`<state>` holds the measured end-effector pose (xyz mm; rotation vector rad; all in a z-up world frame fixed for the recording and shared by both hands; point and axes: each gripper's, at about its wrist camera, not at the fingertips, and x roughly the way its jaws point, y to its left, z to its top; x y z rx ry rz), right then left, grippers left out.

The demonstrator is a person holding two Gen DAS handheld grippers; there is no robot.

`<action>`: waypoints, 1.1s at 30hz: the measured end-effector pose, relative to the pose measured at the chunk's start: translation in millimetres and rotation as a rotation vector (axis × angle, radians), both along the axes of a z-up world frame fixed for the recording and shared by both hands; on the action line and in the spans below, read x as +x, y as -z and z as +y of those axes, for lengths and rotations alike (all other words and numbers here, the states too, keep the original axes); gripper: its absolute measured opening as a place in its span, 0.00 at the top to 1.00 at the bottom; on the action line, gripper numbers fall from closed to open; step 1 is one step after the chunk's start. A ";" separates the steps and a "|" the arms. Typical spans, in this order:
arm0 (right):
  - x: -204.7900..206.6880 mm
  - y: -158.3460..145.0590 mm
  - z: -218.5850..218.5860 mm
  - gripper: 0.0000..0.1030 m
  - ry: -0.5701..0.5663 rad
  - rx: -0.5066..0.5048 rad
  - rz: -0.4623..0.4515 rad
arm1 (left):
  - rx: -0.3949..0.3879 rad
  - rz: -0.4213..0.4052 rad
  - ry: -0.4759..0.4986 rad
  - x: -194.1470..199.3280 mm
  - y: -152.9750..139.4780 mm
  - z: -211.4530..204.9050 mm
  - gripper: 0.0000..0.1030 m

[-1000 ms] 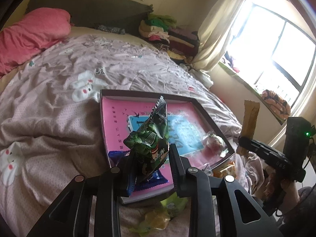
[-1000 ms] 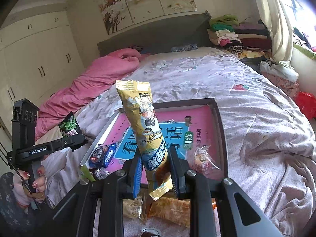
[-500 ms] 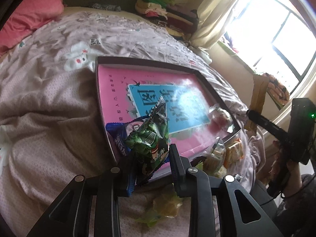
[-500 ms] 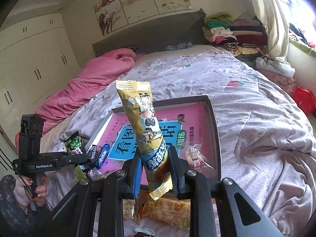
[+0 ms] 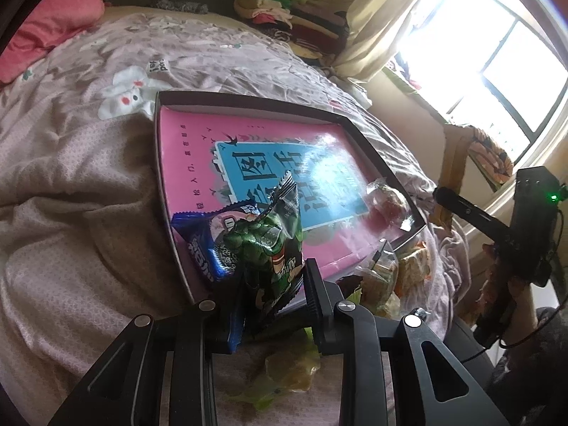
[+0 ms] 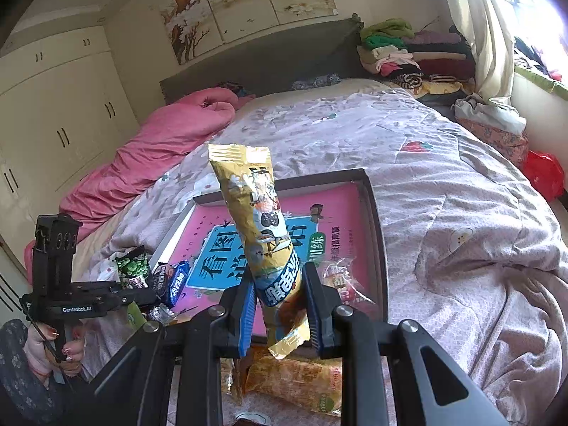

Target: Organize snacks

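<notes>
Packet (image 5: 273,245) now lower over tray (image 5: 248,101)

Box lid (image 5: 358,131) on the bed (image 5: 71,177), wrapped biscuit (image 5: 202,241) inside at its near-left corner (more snacks (image 6: 298,380) before it).

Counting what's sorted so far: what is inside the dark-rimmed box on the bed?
The box holds a blue cookie pack at one near corner and a clear-wrapped snack at the other. The held green packet and yellow packet hide part of its floor.
</notes>
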<state>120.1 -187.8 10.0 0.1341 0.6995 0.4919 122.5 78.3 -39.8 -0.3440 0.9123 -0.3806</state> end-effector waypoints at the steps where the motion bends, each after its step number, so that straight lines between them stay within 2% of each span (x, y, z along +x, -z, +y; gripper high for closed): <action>1: 1.4 0.9 -0.8 0.75 0.006 -0.002 0.003 | -0.002 0.001 0.001 0.8 0.3 -0.4 0.71; 12: 14.0 17.3 -5.1 0.75 0.063 -0.068 0.049 | 0.008 -0.012 0.019 8.4 0.6 -5.0 0.71; 23: 18.8 30.8 18.5 0.75 -0.026 -0.070 0.085 | -0.005 -0.019 0.024 11.2 0.3 -5.3 0.71; 26: 21.5 36.0 24.5 0.75 -0.040 -0.083 0.098 | 0.014 -0.026 0.028 9.2 -1.4 -7.4 0.71; 33: 26.1 47.0 34.0 0.75 -0.034 -0.171 0.111 | 0.042 -0.018 0.032 7.5 -2.8 -4.6 0.71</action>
